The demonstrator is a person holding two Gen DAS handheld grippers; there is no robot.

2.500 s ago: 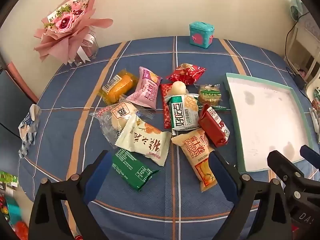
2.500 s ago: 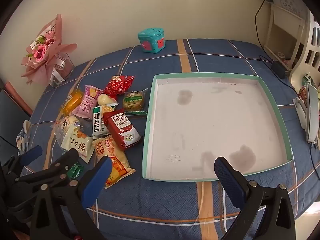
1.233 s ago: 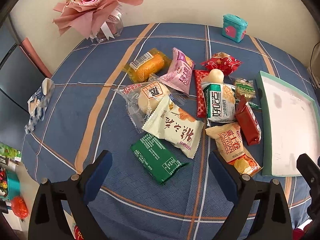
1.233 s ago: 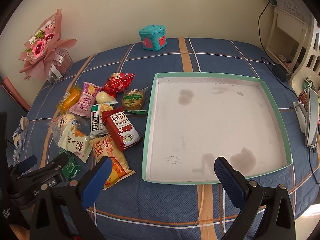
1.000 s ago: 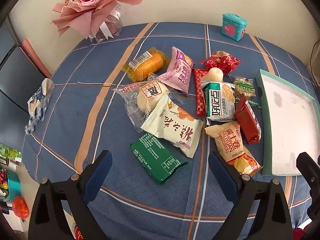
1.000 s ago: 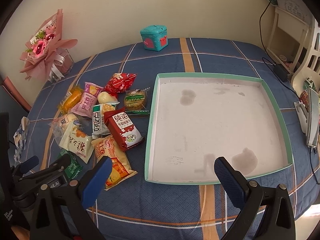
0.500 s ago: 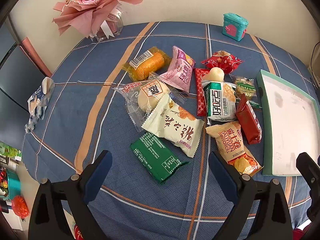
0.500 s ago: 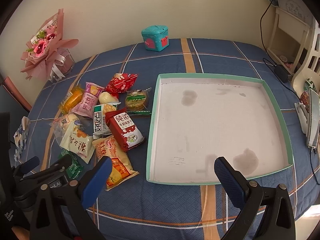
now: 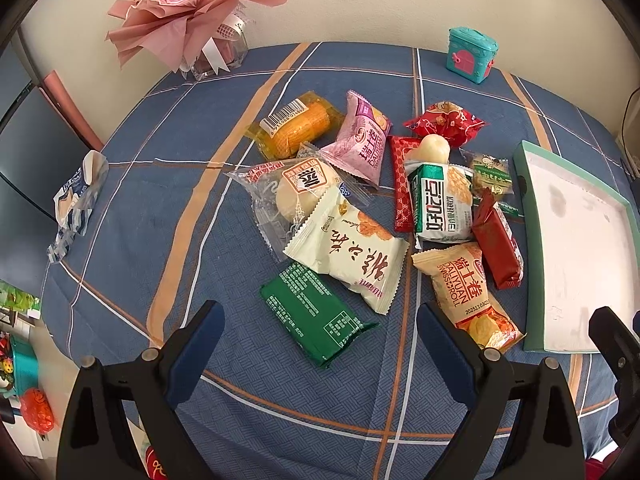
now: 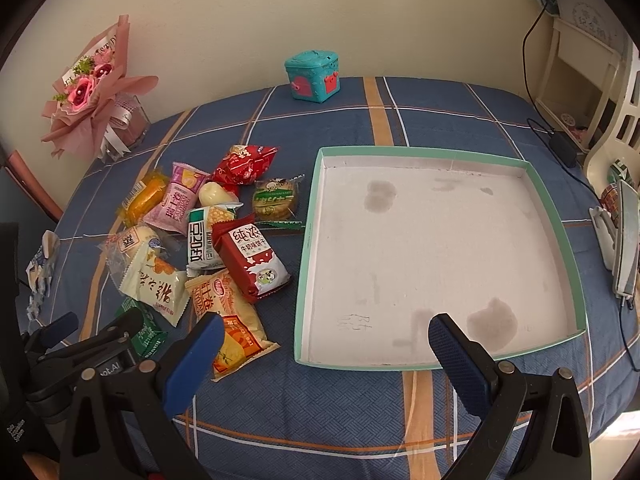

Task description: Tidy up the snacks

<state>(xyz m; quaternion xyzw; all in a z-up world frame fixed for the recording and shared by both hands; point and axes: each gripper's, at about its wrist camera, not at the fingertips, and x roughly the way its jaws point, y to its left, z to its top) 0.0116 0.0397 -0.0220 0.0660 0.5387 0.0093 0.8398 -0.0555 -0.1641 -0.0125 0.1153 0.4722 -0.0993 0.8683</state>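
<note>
On the blue plaid tablecloth (image 9: pixel 160 208) nothing's moved lately: my left tongs (image 9: pixel 320 334) and right tongs (image 10: pixel 322 338) stay spread, shallow teal-rimmed cardboard tray (image 10: pixel 436 152) still bare.

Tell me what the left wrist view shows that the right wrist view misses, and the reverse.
Only the left wrist view shows the whole green packet and the open left gripper over it. Only the right wrist view shows the entire tray, holding no snacks, the white shelf, and the open right gripper. Both show the snack pile, the bouquet, and the teal box.
</note>
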